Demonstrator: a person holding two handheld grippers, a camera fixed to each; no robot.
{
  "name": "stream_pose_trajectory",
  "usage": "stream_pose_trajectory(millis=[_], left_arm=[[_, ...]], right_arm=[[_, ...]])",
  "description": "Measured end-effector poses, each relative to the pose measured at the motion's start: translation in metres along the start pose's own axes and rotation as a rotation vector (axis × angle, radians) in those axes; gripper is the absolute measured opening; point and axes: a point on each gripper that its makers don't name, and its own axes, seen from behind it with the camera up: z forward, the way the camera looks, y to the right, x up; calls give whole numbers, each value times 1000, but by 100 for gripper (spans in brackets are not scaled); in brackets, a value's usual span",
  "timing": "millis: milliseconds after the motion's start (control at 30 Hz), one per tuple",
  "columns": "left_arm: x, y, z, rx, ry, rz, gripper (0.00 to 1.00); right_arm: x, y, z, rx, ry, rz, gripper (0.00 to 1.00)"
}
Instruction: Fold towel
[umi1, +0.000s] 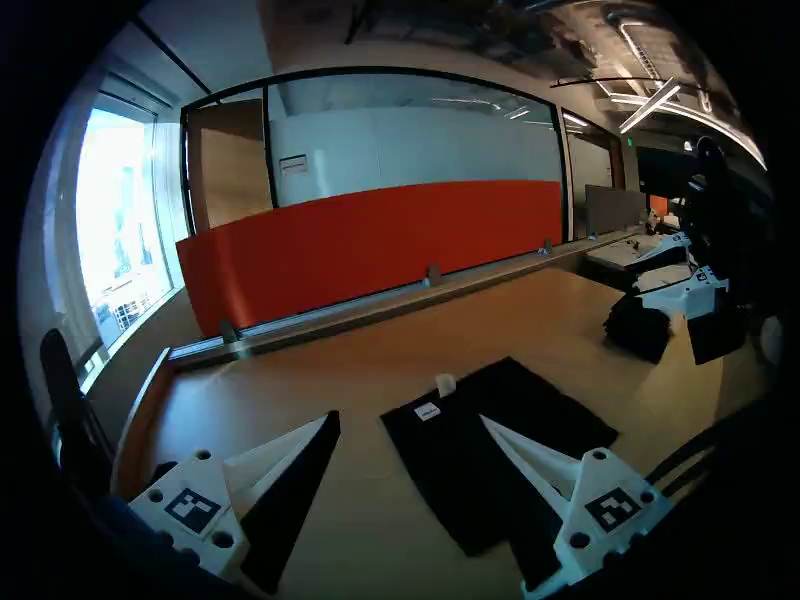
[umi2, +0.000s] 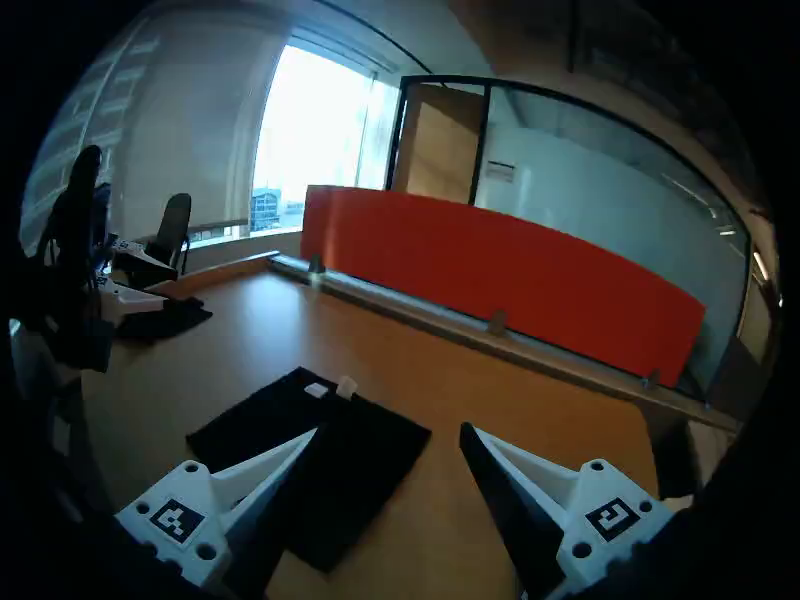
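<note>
Bare wooden desktop (umi1: 400, 350) lies open around the flat black towel (umi1: 450, 450); the long red divider panel (umi1: 380, 240) walls off the far edge.

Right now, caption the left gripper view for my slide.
Open left gripper hovers above a black towel lying on a wooden desk, with an orange divider behind.
</note>
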Motion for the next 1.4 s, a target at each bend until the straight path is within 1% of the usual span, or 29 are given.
stream_pose_trajectory(millis=[400, 700, 1000, 1200, 1400], left_arm=[[-75, 22, 24, -54, -126, 10, 92], [-119, 36, 36, -91, -213, 22, 92], [-161, 52, 43, -143, -304, 34, 92], [-182, 62, 46, -176, -359, 45, 92], [-200, 71, 46, -203, -406, 51, 92]], right_arm=[[-63, -17, 21, 50, -107, 13, 100], [-108, -34, 35, 97, -187, 4, 100], [-151, -53, 42, 146, -270, -16, 100], [-176, -60, 41, 169, -327, -32, 100], [-194, -65, 40, 194, -371, -37, 100]])
